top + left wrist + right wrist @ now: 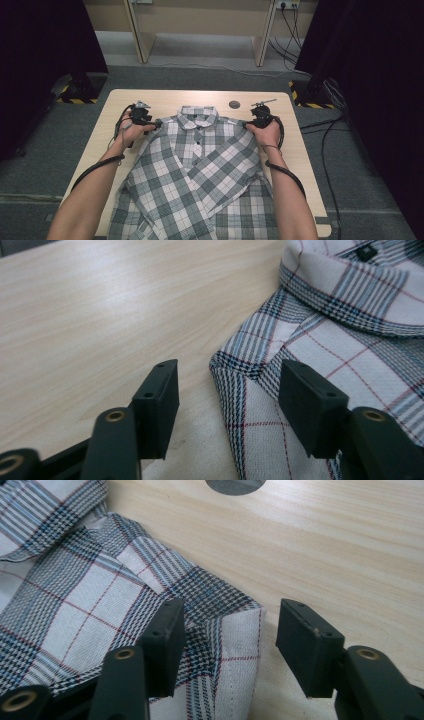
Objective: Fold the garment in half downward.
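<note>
- High view: plaid shirt (200, 170) spread flat mid-tabletop (220, 97), collar far; left gripper (156, 123) and right gripper (248, 123) at its shoulders.
- Left gripper view: released, jaws straddling the shoulder corner (235, 365), not pinching.
- Right gripper view: likewise released astride the shoulder corner (240, 617).

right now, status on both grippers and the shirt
Left gripper open, straddling shirt shoulder corner. Right gripper open at other shoulder. Shirt flat on table, nothing in the way.

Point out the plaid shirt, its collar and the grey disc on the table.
plaid shirt (200, 170), high view, front panel.
collar (199, 116), high view, middle of the collar.
grey disc (234, 104), high view, its centre.
</note>
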